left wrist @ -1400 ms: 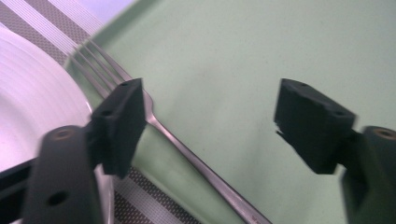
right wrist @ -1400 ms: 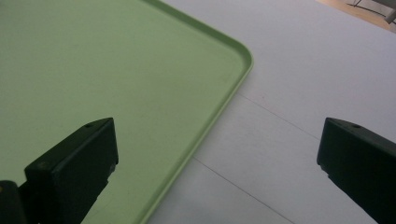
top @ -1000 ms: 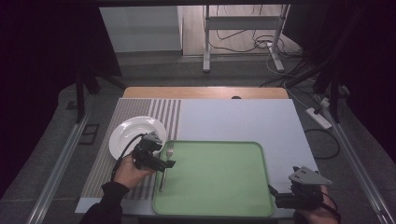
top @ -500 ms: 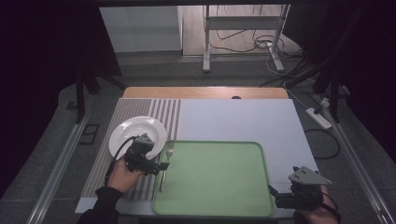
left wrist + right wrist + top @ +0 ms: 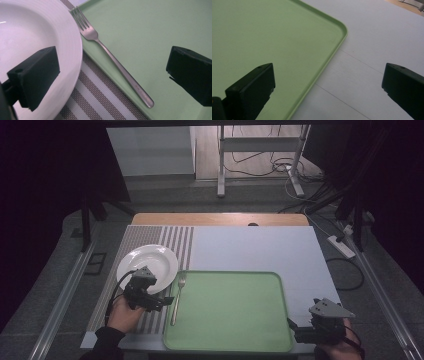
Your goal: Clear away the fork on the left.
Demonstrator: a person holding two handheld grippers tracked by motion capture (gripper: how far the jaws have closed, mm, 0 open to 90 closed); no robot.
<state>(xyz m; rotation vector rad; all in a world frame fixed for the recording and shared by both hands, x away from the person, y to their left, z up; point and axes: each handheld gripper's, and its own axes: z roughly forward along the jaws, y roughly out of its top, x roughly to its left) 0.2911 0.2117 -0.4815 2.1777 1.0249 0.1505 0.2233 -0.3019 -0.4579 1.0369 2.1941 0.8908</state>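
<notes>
Two black grippers, one per hand. Left gripper (image 5: pixel 167 300): grey three-cornered plate on top, thin black cable looping from the body. Right gripper (image 5: pixel 291 326): same grey plate, same black body. Jaws matte black, blocky, with a small round hole near each tip. Dark sleeve (image 5: pixel 102 345) on the left forearm.

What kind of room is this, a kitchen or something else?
Probably a lab or recording studio, not a kitchen: a table with only a plate, fork and green tray, dark curtains, loose floor cables.
</notes>
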